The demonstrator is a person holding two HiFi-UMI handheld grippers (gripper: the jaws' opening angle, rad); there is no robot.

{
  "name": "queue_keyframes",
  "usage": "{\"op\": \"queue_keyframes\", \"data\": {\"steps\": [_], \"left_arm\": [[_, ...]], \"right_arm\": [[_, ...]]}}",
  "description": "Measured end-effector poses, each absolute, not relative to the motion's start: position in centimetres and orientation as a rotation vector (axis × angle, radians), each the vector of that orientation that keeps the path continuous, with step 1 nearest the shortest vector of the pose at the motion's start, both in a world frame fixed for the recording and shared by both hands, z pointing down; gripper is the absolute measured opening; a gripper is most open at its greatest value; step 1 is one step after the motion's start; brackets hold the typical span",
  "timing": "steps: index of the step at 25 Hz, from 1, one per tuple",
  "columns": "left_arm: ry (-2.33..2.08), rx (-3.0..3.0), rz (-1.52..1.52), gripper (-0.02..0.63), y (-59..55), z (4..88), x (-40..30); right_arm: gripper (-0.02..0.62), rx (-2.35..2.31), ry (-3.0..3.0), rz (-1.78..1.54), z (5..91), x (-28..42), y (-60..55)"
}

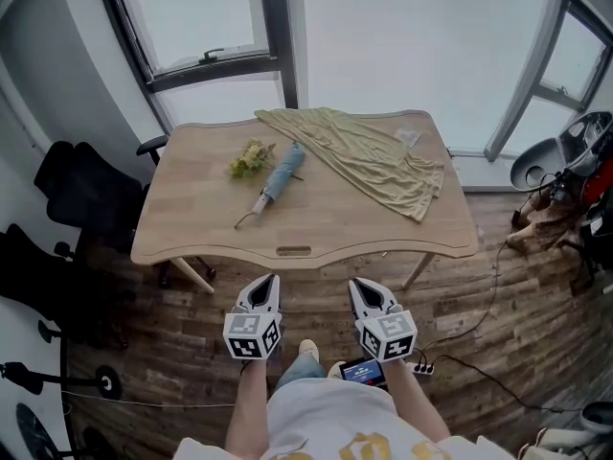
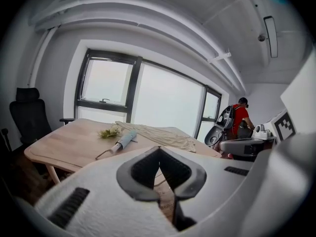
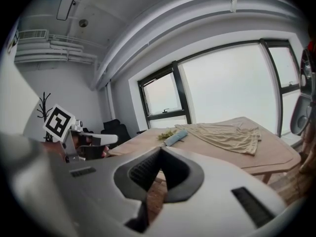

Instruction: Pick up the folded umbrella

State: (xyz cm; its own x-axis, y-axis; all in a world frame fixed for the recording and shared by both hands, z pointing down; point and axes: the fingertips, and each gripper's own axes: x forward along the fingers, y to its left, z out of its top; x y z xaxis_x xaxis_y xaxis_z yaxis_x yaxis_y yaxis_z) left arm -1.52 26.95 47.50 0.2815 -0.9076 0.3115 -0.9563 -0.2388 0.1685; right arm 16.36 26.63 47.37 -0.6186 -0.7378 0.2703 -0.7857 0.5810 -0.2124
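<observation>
Foreground: left gripper (image 1: 262, 284) and right gripper (image 1: 363, 286), both held short of the light wooden table (image 1: 335, 230), each with jaws closed tip to tip on nothing. On the table's far left part lies the pale blue folded umbrella (image 1: 279, 181), just beside a yellow-green flower sprig (image 1: 250, 158). Far right: a crumpled olive-beige cloth (image 1: 375, 157).
</observation>
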Motion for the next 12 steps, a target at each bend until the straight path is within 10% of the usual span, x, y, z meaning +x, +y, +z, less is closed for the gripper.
{"op": "queue_keyframes", "data": {"steps": [12], "left_arm": [[-1.69,2.205,0.18,0.02,20.1,48.9,-3.4]], "right_arm": [[0.011,1.238,-2.642,0.472,48.7,14.1,19.7]]}}
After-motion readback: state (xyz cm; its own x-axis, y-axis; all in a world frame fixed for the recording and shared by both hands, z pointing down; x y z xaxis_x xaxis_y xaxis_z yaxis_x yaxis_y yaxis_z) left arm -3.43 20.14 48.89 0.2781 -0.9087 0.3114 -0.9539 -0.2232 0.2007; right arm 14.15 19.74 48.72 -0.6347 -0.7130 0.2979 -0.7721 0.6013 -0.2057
